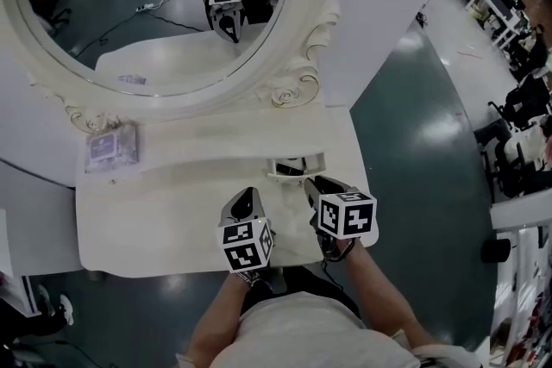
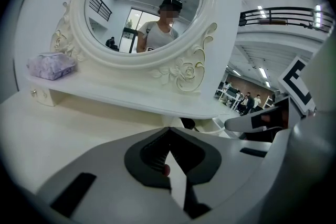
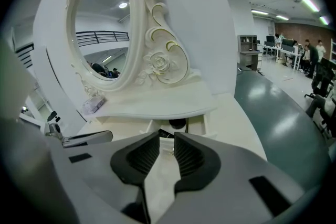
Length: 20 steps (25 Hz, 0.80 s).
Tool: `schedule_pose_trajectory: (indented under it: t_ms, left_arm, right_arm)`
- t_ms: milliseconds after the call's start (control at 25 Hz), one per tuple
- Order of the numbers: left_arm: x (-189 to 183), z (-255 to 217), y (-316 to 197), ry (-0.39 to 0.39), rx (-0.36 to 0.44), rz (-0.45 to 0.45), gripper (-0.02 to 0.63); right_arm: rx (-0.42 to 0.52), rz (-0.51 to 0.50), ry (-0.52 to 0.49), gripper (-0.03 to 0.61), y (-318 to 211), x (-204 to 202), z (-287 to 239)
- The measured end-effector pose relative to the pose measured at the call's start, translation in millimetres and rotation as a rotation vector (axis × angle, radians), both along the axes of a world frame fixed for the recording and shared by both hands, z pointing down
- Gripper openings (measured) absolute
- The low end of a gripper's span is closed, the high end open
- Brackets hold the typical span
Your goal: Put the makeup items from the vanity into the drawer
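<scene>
1. Plainly, the purple packet [image 1: 112, 146] lies on the shelf [image 1: 216, 132], well apart from the open drawer [image 1: 297, 165]; a long carry may drop it.
2. The left gripper [image 2: 169, 131] has its jaws together, the right gripper [image 3: 166, 136] slightly apart and empty; so narrow, either could shove the packet.

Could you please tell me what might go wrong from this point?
The purple packet lies at the far left of the shelf, away from the open drawer; carried across, it may be dropped or clip the mirror frame. The drawer looks small and already holds dark items, so the packet might not fit. The left tool and right tool sit close together and could collide.
</scene>
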<state>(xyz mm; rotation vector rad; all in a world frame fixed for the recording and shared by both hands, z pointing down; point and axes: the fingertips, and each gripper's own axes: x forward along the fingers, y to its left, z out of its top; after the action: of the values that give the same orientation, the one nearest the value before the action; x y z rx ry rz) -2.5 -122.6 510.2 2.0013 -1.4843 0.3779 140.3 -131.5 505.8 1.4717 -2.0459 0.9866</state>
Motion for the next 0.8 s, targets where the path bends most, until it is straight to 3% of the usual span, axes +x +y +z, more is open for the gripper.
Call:
schedule_pose_trajectory:
  t_ms: [800]
  left_arm:
    - [-64,-27,60,-0.023,0.062,-0.014,0.005]
  right_arm:
    - [0.107,0.050,0.027,0.028,48,-43,-24]
